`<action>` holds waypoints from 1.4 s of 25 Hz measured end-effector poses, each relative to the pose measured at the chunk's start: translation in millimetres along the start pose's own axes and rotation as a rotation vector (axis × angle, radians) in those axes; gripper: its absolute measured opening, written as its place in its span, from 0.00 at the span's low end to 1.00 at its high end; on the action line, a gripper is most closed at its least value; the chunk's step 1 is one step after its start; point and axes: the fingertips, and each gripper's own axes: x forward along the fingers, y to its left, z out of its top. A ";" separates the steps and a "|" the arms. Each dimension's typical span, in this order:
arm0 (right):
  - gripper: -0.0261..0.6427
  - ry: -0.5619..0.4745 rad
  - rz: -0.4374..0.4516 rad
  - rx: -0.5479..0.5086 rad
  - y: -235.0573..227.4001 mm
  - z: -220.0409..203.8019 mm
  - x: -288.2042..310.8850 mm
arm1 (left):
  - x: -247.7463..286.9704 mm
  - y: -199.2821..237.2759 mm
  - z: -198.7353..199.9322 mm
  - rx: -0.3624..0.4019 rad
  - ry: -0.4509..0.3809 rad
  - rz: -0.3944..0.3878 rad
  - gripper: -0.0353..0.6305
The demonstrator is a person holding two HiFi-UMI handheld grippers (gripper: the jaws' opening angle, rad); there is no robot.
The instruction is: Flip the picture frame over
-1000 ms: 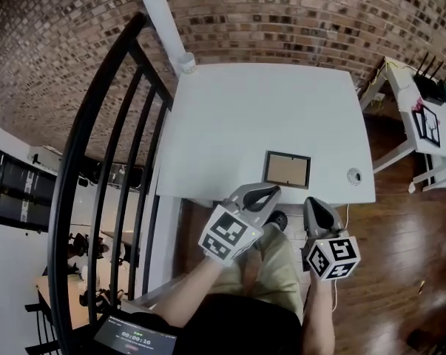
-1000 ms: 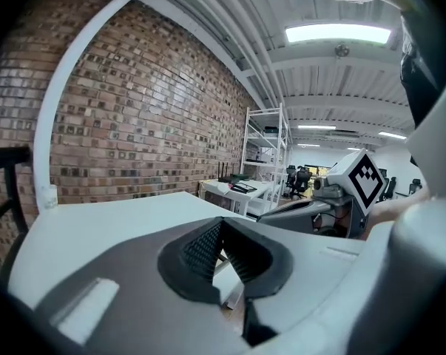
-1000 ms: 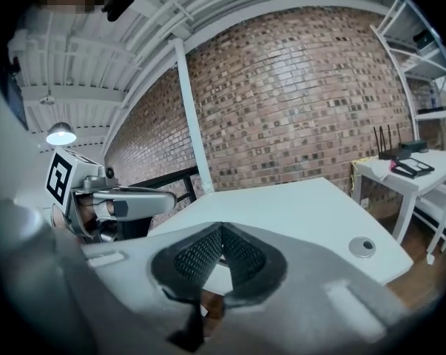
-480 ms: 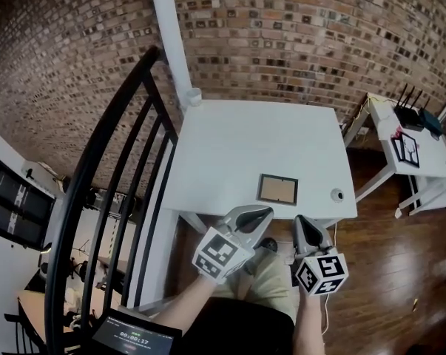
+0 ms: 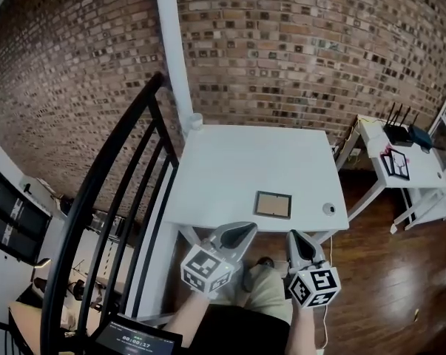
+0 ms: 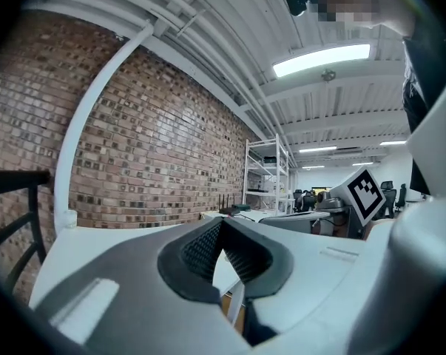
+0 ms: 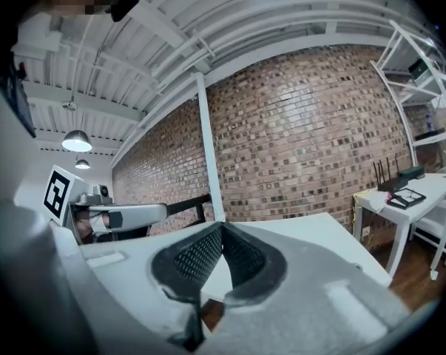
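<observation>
1. Head view: looks steeply down on a white table [image 5: 208,161] set against a brick wall.
   - Finds the picture frame [image 5: 272,204] lying flat on the table, close to the table's near edge and right of its middle. Dark border, tan panel facing up; cannot tell whether that is face or back.
   - Also spots a small round fitting [image 5: 328,208] by the table's near right corner.
   - Puts the left gripper [image 5: 246,231] and right gripper [image 5: 294,237] just off the table's near edge, noses toward the table, touching nothing.
   - Reads as a staging pose: both tools lined up in front of the table so either can reach the frame. Flip not started.
2. Left gripper view: looks low across the table top [image 6: 82,239]. Shows the jaws closed tip to tip with nothing between them. Misses the frame entirely, probably hidden behind the jaws.
3. Right gripper view: same story. Jaws pressed together and empty, table top [image 7: 319,231] beyond them, no frame in sight.
4. Containers: finds none on the table. Counts only the frame, holding its tan panel.
5. Next move, as a guess: needs the jaws opened before getting under or onto a frame edge at the table's near side.
</observation>
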 end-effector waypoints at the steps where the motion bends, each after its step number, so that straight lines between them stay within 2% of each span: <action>1: 0.03 -0.006 0.004 -0.001 2.4 0.8 -1.6 | -3.8 2.2 0.7 -0.006 -0.008 0.013 0.08; 6: 0.03 -0.023 0.016 -0.018 12.5 -0.5 -5.0 | -15.0 6.0 2.2 0.013 -0.021 0.036 0.08; 15: 0.03 -0.009 0.037 -0.003 26.3 -1.6 -8.8 | -16.3 -12.1 -4.0 0.029 0.003 0.013 0.08; 35: 0.03 0.017 0.069 -0.018 43.3 -6.7 -8.1 | -20.8 -19.8 -14.6 0.001 0.036 -0.003 0.08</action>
